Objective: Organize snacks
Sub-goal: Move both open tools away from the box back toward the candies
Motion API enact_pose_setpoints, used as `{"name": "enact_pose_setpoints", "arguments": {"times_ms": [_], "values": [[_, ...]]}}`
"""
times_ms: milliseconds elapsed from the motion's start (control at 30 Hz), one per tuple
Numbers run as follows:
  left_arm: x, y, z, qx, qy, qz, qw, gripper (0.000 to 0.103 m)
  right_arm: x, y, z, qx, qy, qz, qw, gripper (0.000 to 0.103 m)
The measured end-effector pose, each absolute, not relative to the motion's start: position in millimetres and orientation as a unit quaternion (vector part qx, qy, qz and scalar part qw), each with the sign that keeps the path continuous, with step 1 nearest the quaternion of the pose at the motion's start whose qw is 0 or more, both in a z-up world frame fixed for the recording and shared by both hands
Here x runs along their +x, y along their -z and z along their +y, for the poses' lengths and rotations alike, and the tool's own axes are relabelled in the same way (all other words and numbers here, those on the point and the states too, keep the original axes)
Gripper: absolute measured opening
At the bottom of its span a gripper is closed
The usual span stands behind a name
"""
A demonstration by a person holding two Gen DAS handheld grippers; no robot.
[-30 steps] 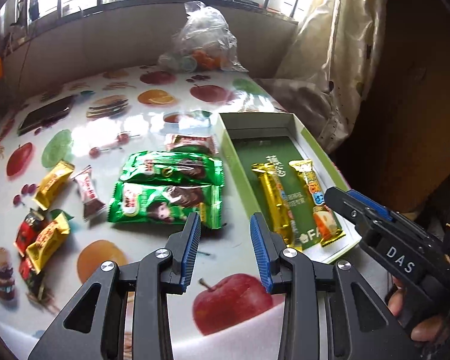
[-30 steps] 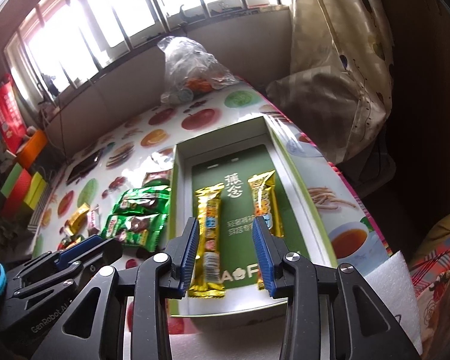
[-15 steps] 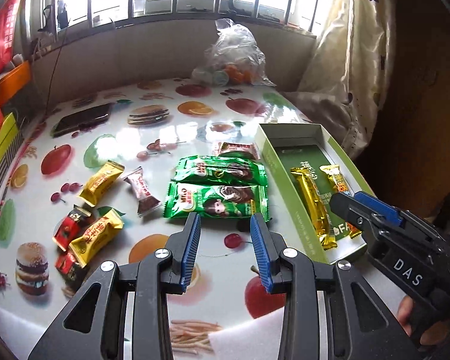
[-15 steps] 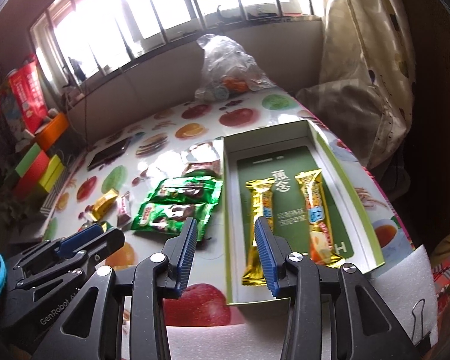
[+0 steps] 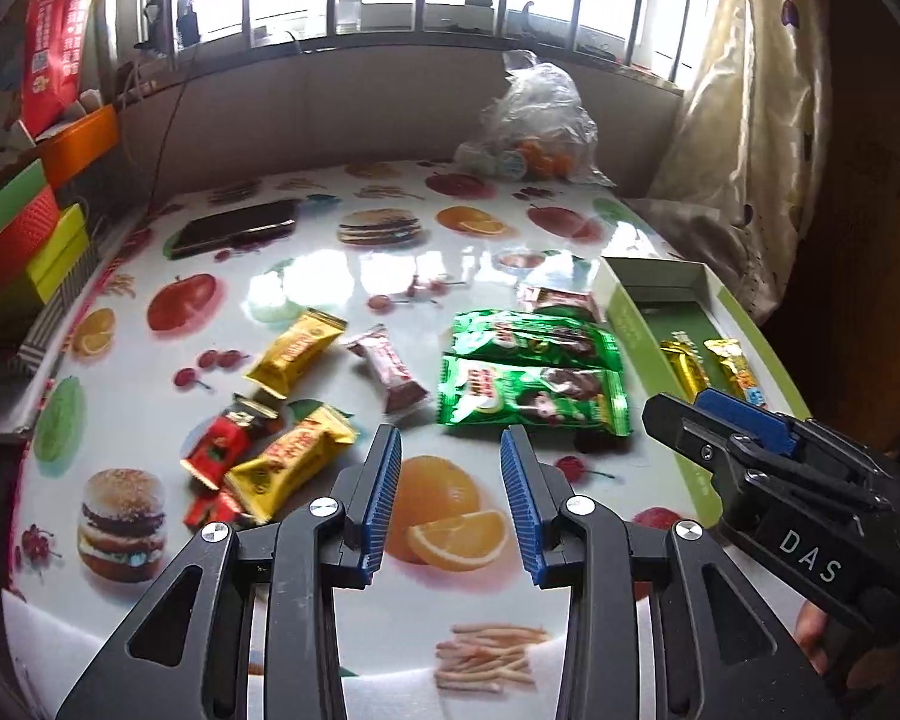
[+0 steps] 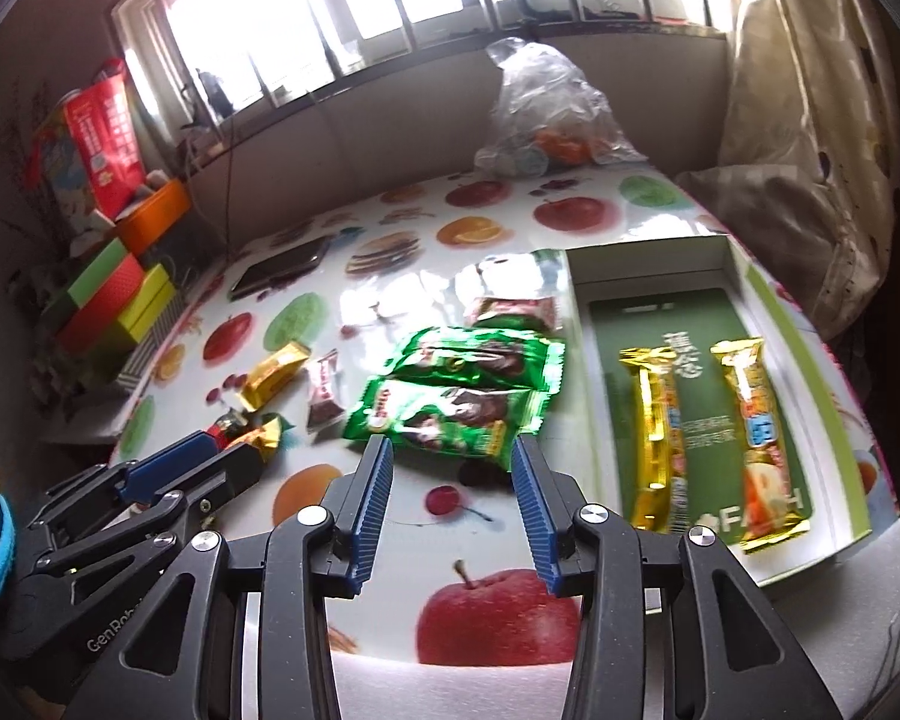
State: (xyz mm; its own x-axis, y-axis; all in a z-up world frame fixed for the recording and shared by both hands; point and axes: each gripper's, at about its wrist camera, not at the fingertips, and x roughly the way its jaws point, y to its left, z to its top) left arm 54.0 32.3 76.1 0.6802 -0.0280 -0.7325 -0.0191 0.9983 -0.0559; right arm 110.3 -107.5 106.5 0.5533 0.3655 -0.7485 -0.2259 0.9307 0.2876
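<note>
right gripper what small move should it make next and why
Probably ease the right gripper forward and down onto the nearer shiny green foil snack packet. Its jaws are opening with nothing between them, that packet lies just past its fingertips on the fruit-print tablecloth, and the shallow green-rimmed box beside it holds only two gold wrapped bars.

2 green snack packs (image 5: 531,399), 2 gold bars (image 6: 657,426) in 1 box (image 6: 648,267), 2 yellow candies (image 5: 297,351), 2 pink-brown candies (image 5: 390,369), 1 phone (image 5: 234,228), 1 plastic bag (image 5: 537,120).
</note>
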Motion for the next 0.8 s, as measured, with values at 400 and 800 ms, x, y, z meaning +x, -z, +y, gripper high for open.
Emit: {"name": "enact_pose_setpoints", "arguments": {"times_ms": [400, 800], "values": [[48, -64, 83, -0.045, -0.032, 0.403, 0.914, 0.036, 120, -89, -55, 0.064, -0.215, 0.464, 0.857, 0.043], [37, -55, 155, -0.076, -0.097, 0.407, 0.905, 0.036, 124, -63, 2, 0.043, -0.259, 0.497, 0.827, 0.048]]}}
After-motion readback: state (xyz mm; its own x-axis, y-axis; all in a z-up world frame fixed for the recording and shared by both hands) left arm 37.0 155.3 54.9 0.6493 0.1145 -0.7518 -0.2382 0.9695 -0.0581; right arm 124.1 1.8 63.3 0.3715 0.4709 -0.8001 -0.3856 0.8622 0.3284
